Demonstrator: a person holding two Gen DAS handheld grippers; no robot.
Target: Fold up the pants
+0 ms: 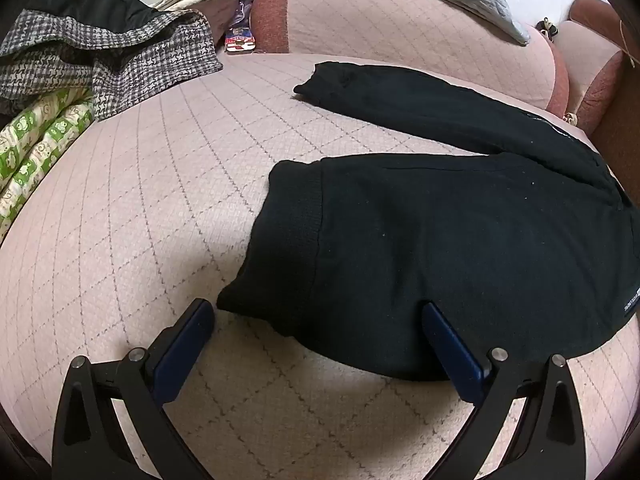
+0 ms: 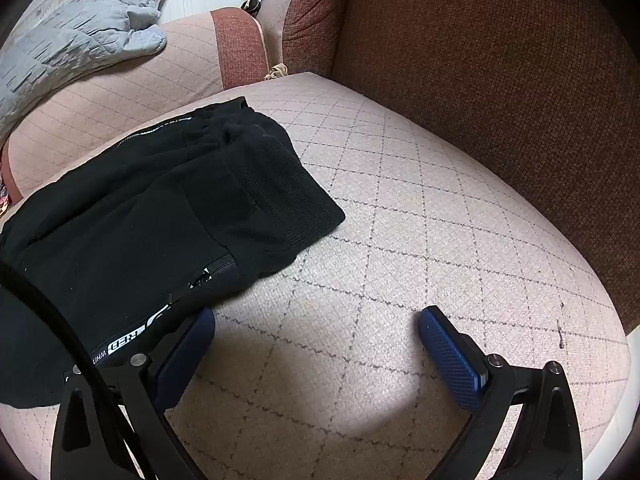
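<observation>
Cushion bare right of pants; armrest blocks beyond.

My left gripper and right gripper match: black angled arms with triangular cutouts, round silver screws at the joints, dark blue textured pads on the fingers.

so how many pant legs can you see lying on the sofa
2: one leg stretches toward the backrest; the other lies nearer, by the left gripper.
</observation>
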